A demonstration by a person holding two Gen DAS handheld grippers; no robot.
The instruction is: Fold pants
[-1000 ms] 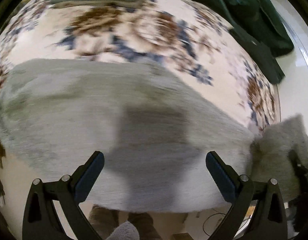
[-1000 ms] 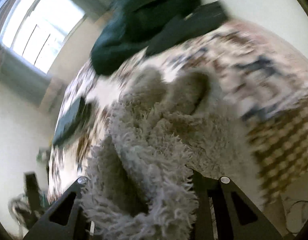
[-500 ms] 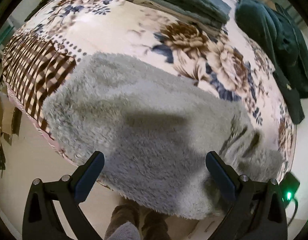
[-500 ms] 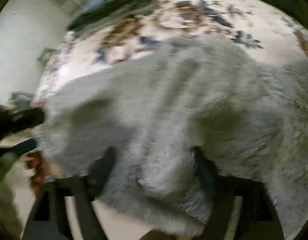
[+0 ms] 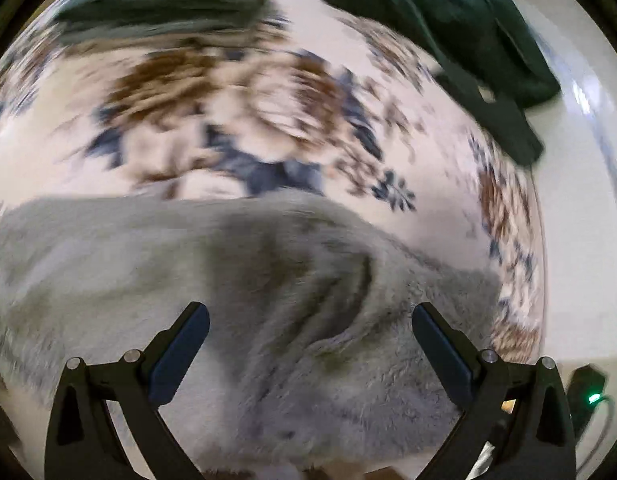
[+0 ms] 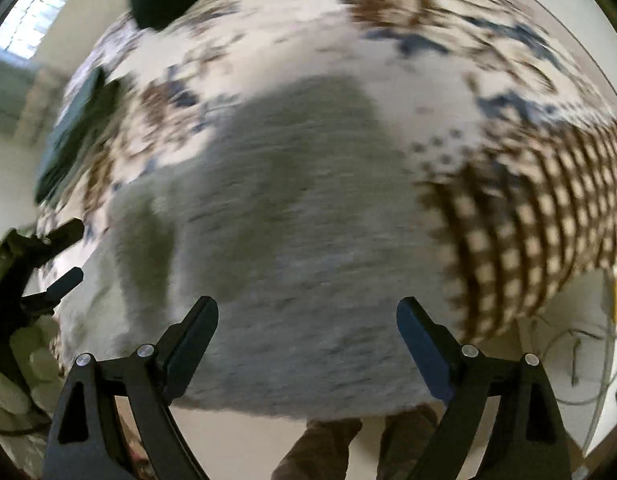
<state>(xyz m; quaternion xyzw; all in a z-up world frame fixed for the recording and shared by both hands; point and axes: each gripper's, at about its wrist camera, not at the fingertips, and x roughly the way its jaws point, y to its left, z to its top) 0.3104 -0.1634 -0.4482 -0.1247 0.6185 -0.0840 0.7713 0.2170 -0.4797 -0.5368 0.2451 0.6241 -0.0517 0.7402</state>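
The grey fluffy pants (image 5: 268,288) lie flat on the flowered bedspread (image 5: 236,112), near the bed's front edge. They also show in the right wrist view (image 6: 292,232). My left gripper (image 5: 310,328) is open and empty above the pants, with a crease in the cloth between its fingers. My right gripper (image 6: 308,328) is open and empty above the near edge of the pants. The left gripper also shows at the left edge of the right wrist view (image 6: 64,252). Both views are blurred by motion.
A folded dark green garment (image 5: 164,0) lies at the back of the bed. A heap of dark green clothes (image 5: 460,32) lies at the back right. The bedspread's checked border (image 6: 540,216) hangs at the right. A person's legs (image 6: 348,448) stand below the bed edge.
My right gripper has let go of the grey pants and opened. The pants now lie spread on the bed. Both grippers have shifted over them.
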